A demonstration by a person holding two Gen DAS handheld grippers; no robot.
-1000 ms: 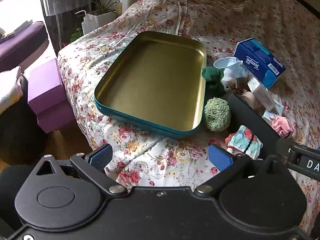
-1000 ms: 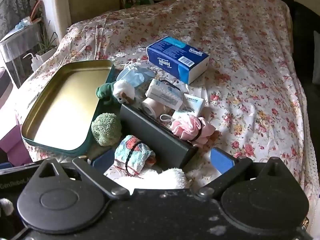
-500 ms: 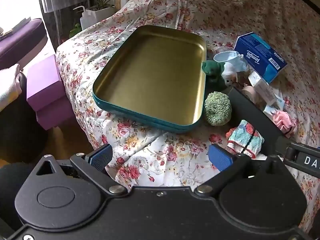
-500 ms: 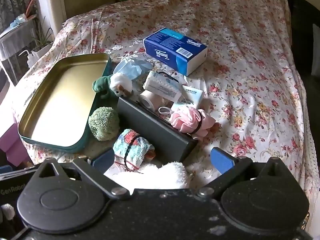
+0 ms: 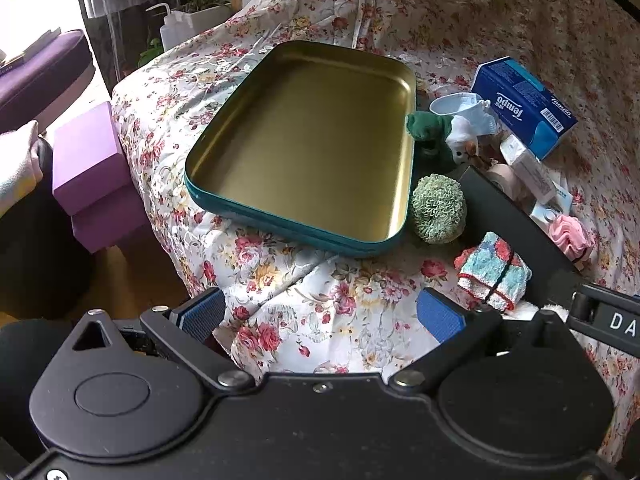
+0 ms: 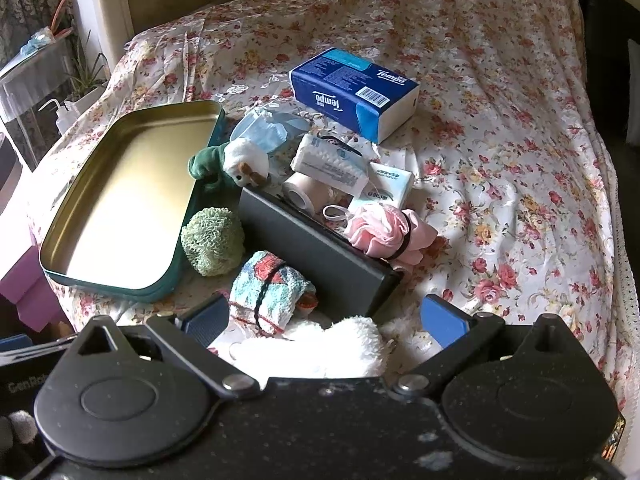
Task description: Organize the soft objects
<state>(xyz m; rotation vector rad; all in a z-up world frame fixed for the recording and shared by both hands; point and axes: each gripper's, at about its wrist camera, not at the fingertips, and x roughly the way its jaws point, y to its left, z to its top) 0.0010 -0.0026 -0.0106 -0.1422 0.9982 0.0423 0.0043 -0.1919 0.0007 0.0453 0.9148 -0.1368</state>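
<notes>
An empty gold-lined teal tin tray [image 5: 280, 224] [image 6: 104, 280] lies on the flowered cloth. Beside its right edge sit a green knitted ball [image 5: 438, 208] [image 6: 212, 246], a rolled blue-and-red towel [image 5: 494, 272] [image 6: 268, 288] and a green-and-white plush toy [image 5: 436, 132] [image 6: 232, 164]. A pink scrunchie [image 5: 570, 236] [image 6: 384, 232] lies beyond a black case [image 6: 316, 252]. A white fluffy cloth [image 6: 320, 350] rests between my right gripper's fingers. My left gripper [image 5: 320, 314] is open over bare cloth in front of the tray. My right gripper [image 6: 324, 316] is open too.
A blue Tempo tissue box [image 6: 354, 92] [image 5: 524, 104], a face mask [image 6: 268, 130], a tape roll [image 6: 300, 192] and small white packets [image 6: 332, 162] crowd behind the black case. Purple blocks [image 5: 92, 176] stand below the cloth's left edge. A plant and squeeze bottle [image 5: 172, 30] stand behind.
Both cameras have pulled back and up a little, so the tray and the soft items sit farther away in view. Neither gripper has closed and nothing on the cloth has moved.
</notes>
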